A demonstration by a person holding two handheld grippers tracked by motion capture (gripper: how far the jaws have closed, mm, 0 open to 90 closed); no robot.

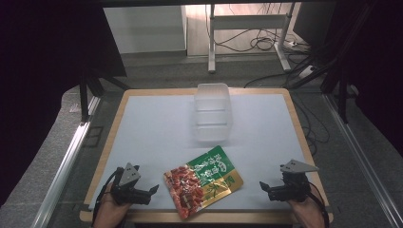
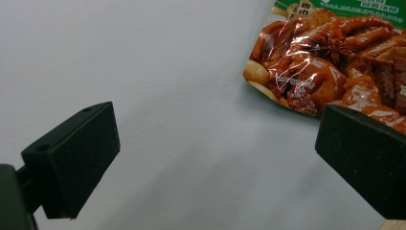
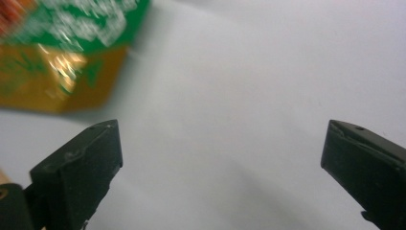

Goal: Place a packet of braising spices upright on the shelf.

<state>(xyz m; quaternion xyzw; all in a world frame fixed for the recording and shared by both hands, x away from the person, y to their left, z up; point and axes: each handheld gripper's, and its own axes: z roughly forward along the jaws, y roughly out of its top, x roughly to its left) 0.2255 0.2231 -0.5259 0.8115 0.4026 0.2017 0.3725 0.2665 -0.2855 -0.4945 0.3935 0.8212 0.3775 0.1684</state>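
high view alone shows clear tub (image 1: pixel 212 113) behind snack pouch (image 1: pixel 203 181).

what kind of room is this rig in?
Probably a lab or workshop bay set up for recording, not a home. A small table with a pale mat stands between dark curtains, loose cables trail across the floor around a metal desk frame, and metal rails flank the table.

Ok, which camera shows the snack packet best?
The high view: the whole snack packet lies flat before the clear tub. The left gripper view catches one sharp corner; the right gripper view a blurred one.
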